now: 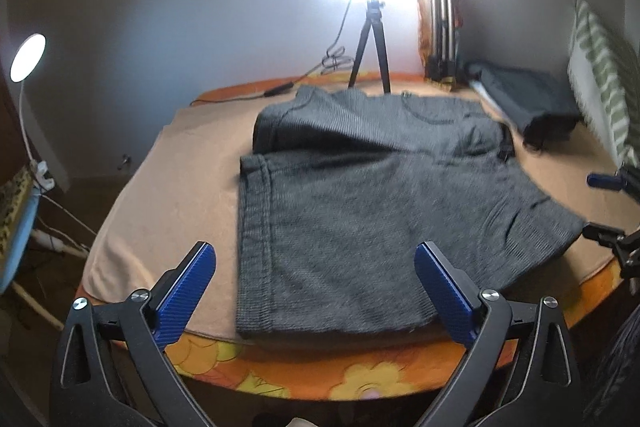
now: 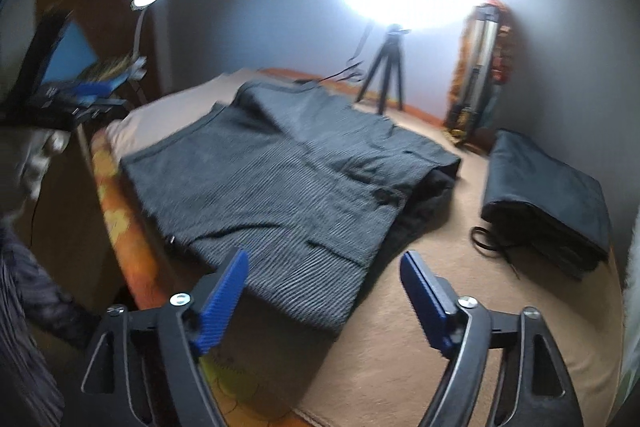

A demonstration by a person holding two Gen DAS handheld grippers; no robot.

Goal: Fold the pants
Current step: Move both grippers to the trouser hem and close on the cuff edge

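Dark grey ribbed pants (image 1: 360,211) lie folded on a tan cloth (image 1: 172,195) that covers the table; the near layer lies over a far layer with the waistband at the back. My left gripper (image 1: 316,267) is open and empty, held just above the pants' near edge. The pants also show in the right wrist view (image 2: 288,179). My right gripper (image 2: 324,271) is open and empty, above the pants' near corner. It also shows at the right edge of the left wrist view (image 1: 608,203).
A second folded dark garment (image 2: 548,199) lies at the right, also in the left wrist view (image 1: 524,99). A ring light on a tripod (image 1: 372,47) stands at the back. An orange flowered tablecloth edge (image 1: 320,375) runs along the front. A desk lamp (image 1: 28,57) stands left.
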